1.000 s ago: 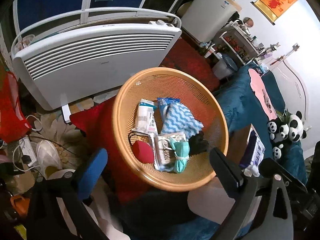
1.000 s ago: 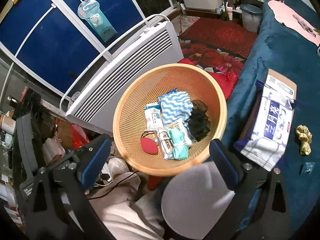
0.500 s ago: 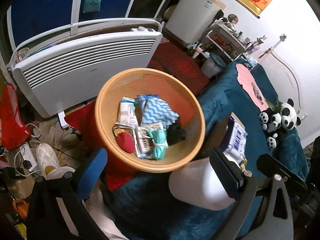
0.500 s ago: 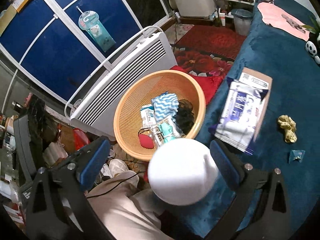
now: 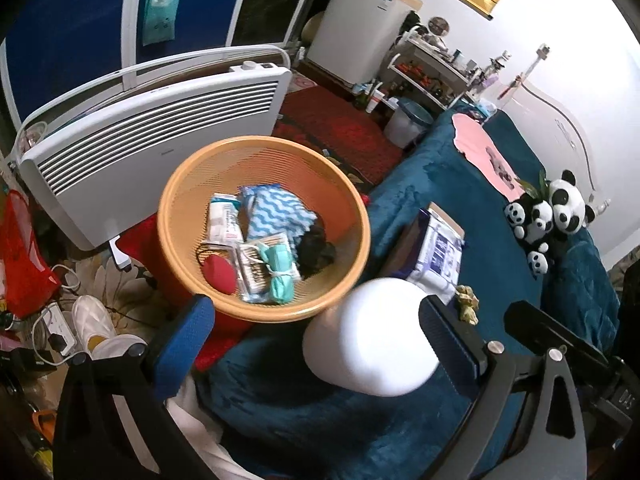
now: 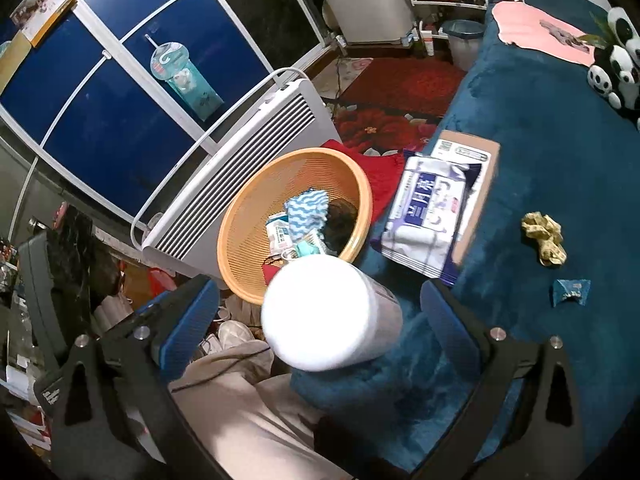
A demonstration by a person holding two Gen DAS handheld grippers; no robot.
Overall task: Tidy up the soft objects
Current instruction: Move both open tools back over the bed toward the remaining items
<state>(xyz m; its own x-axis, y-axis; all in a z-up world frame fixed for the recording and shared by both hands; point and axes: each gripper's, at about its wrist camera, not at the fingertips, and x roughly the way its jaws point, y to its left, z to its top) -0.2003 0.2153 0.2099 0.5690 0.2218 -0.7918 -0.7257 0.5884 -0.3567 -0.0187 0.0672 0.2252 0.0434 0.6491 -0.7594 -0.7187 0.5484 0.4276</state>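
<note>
Orange plastic mesh basket (image 5: 192,264) of soft items sits beside the teal-blanketed bed (image 6: 540,160), against a white panel heater (image 5: 152,128). Both tools, left (image 5: 316,344) and right (image 6: 320,320), gape empty; a white cylindrical roll (image 6: 320,316) lies between their fingers. Open blanket surrounds a yellow scrunchie (image 6: 545,238).

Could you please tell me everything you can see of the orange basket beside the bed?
The orange basket is a round, bowl-shaped tub of what looks like fine plastic mesh with a smooth solid rim. It sits upright between the white heater and the blue bedspread, tilted slightly. Inside lie a wavy blue-and-white cloth, small packets, a red pouch, a teal bundle and something dark.
</note>
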